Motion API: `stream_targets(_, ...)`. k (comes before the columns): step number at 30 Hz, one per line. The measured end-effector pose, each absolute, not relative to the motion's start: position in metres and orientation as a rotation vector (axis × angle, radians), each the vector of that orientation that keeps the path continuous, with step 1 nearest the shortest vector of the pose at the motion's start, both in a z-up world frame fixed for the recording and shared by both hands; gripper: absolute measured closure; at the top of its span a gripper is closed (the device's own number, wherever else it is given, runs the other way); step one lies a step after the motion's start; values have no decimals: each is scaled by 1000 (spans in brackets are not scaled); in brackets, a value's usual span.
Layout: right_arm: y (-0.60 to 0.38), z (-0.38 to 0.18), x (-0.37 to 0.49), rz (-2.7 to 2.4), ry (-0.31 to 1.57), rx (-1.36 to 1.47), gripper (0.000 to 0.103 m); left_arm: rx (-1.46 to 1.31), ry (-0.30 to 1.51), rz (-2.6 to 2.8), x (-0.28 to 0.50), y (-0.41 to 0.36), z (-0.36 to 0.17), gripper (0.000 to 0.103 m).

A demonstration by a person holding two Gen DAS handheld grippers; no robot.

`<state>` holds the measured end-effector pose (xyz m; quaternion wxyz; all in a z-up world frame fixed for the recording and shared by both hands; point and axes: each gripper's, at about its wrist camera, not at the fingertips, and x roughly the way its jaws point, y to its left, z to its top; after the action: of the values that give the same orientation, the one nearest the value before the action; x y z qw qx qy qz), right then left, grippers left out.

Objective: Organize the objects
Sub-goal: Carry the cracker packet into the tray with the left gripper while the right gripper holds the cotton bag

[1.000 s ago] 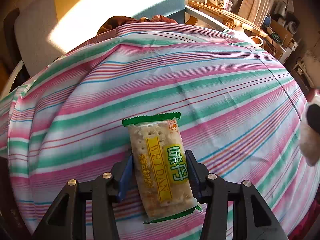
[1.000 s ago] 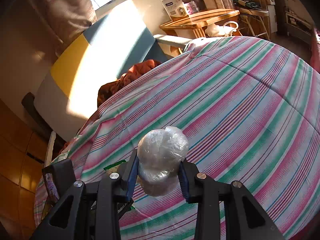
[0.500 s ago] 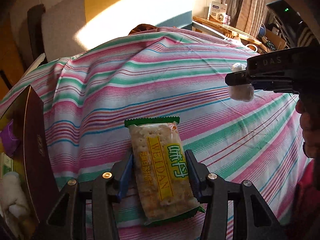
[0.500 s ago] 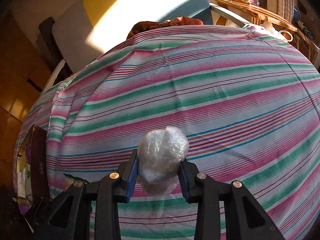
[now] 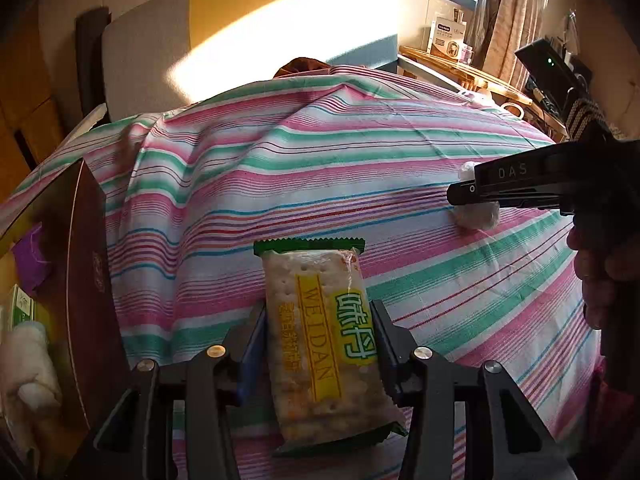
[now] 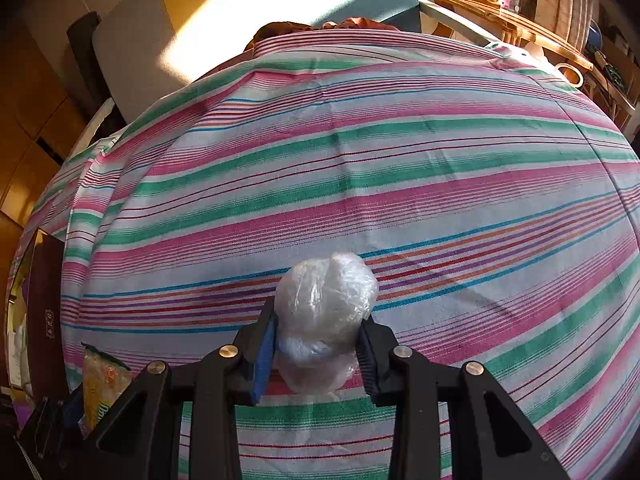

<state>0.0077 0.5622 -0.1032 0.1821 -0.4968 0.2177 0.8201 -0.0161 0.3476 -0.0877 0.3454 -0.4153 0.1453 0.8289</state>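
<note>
Both grippers have shifted toward the dark box (image 5: pixel 86 264). Left gripper (image 5: pixel 318 344) is clamping a flat glossy cracker pack (image 5: pixel 320 332); right gripper (image 6: pixel 320 344) is squeezing a crinkly plastic-wrapped ball (image 6: pixel 326 296), right of the box, above the striped cloth (image 6: pixel 360 168).

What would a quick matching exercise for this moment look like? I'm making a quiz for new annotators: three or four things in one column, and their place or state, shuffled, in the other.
Things:
1. cracker packet
2. plastic-wrapped ball
3. dark box
4. striped sheet

Places or states:
A. spread over the bed, in sunlight
B. clamped in the left gripper
C. standing open at the left edge of the bed
D. clamped in the right gripper

Pairs: 1-B, 2-D, 3-C, 4-A
</note>
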Motion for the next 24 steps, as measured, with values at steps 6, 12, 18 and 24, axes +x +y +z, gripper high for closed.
stream_targets(6, 558, -103, 7, 2320, 567, -1402, 67, -1007, 345, 2195, -7, 323, -56, 54)
stream_targets(12, 555, -105, 6, 2325, 521, -1398, 67, -926, 314, 2252, 0, 297, -20, 54)
stream_targets(18, 551, -106, 4, 2332, 476, -1388, 67, -886, 281, 2333, 2, 261, 7, 54)
stream_targets(24, 547, -107, 3, 2337, 428, -1379, 67, -866, 252, 2441, -5, 217, 27, 54)
